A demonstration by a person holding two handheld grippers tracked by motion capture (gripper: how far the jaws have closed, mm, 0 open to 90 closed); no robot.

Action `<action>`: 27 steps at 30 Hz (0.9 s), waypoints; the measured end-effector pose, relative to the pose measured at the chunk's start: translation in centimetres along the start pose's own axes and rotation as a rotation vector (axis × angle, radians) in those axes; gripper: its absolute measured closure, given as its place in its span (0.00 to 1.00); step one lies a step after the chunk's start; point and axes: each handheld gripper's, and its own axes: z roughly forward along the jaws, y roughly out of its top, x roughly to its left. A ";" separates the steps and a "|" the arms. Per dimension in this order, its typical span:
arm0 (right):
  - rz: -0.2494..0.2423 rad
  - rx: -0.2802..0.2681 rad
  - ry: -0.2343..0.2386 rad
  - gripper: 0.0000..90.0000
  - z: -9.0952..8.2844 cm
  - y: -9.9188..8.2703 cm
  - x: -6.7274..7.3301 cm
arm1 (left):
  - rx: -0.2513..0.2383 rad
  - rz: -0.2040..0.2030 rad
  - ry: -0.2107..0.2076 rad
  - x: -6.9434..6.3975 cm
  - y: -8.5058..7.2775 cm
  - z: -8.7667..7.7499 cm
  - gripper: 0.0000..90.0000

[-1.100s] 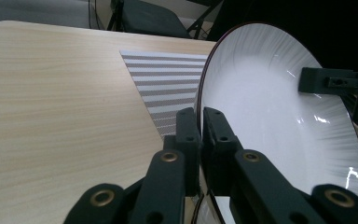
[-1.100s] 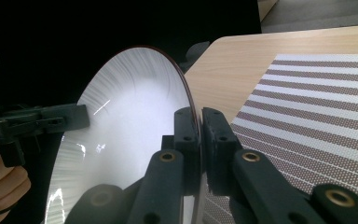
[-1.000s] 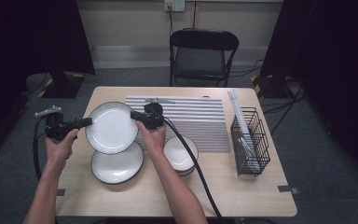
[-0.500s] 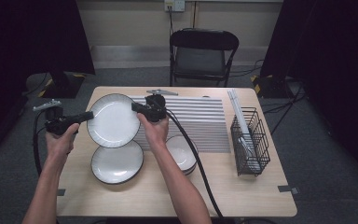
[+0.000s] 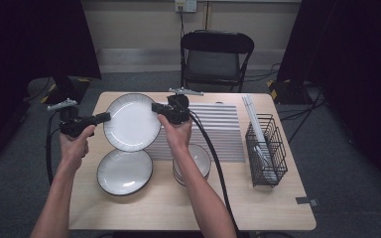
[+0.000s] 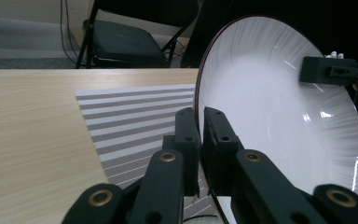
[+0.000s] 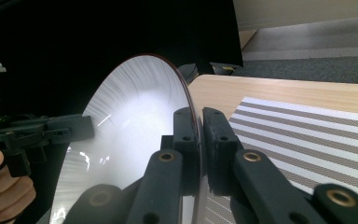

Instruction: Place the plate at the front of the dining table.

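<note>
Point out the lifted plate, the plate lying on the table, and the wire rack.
lifted plate (image 5: 131,121), high view, centre of its white face.
plate on the table (image 5: 124,171), high view, centre of its well.
wire rack (image 5: 266,148), high view, its black wire wall.

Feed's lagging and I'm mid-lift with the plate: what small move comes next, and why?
Probably carry the plate toward the wire rack, keeping both grips shut. The left hand-held gripper and right hand-held gripper pinch opposite rims, the plate hangs above the table, and the rack stands off to the right.

No readable text, labels or signs anywhere.
</note>
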 end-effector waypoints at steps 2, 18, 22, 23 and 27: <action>0.002 -0.005 -0.005 0.94 -0.3 0.1 -0.3 | 0.011 0.007 0.003 -0.3 0.0 0.4 0.94; 0.017 -0.020 -0.041 0.94 -3.4 -0.1 -3.4 | 0.053 0.041 -0.027 -3.2 0.5 4.0 0.94; 0.023 -0.024 -0.050 0.94 -4.2 -0.2 -4.2 | 0.061 0.044 -0.036 -3.8 0.5 4.8 0.94; 0.024 -0.025 -0.052 0.94 -4.4 -0.2 -4.3 | 0.062 0.047 -0.038 -3.9 0.6 5.0 0.94; 0.032 -0.035 -0.054 0.94 -4.9 -0.3 -5.0 | 0.068 0.061 -0.044 -4.4 0.9 5.5 0.94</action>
